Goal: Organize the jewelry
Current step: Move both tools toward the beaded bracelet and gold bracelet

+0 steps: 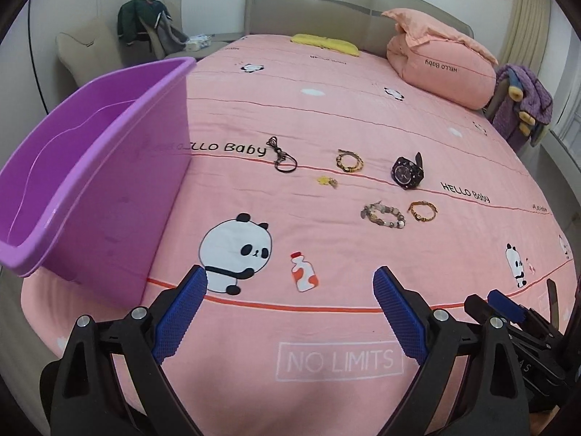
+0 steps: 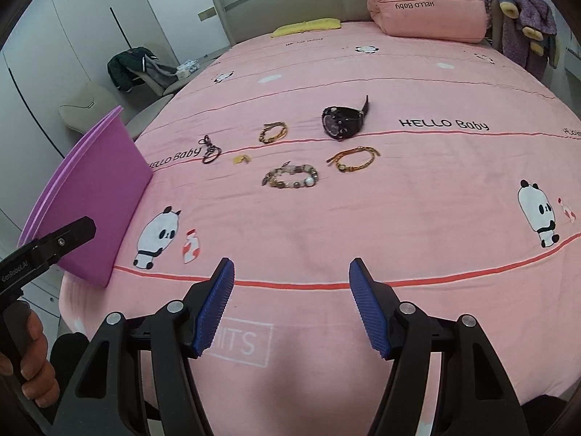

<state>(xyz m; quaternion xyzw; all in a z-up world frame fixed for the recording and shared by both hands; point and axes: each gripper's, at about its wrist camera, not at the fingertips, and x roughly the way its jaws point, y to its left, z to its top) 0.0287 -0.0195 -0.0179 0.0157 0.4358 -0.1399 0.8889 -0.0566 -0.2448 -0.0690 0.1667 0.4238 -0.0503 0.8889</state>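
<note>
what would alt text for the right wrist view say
Open blue-padded tongs hover empty over a pink panda-print bedspread, where a black watch, three bracelets, a dark keyring and a small yellow charm lie. A purple bin stands at left.

The pink bedsheet (image 1: 326, 116) carries "HELLO Baby" in black several times along its red stripes, and a white boxed "NO LIMITS" near the front edge. The rolled pink quilt (image 1: 443, 69) by the headboard shows "HELLO Baby" upside down. In the right wrist view, the left gripper (image 2: 54, 247) carries "GenRobot.AI" in white on its black body.
</note>
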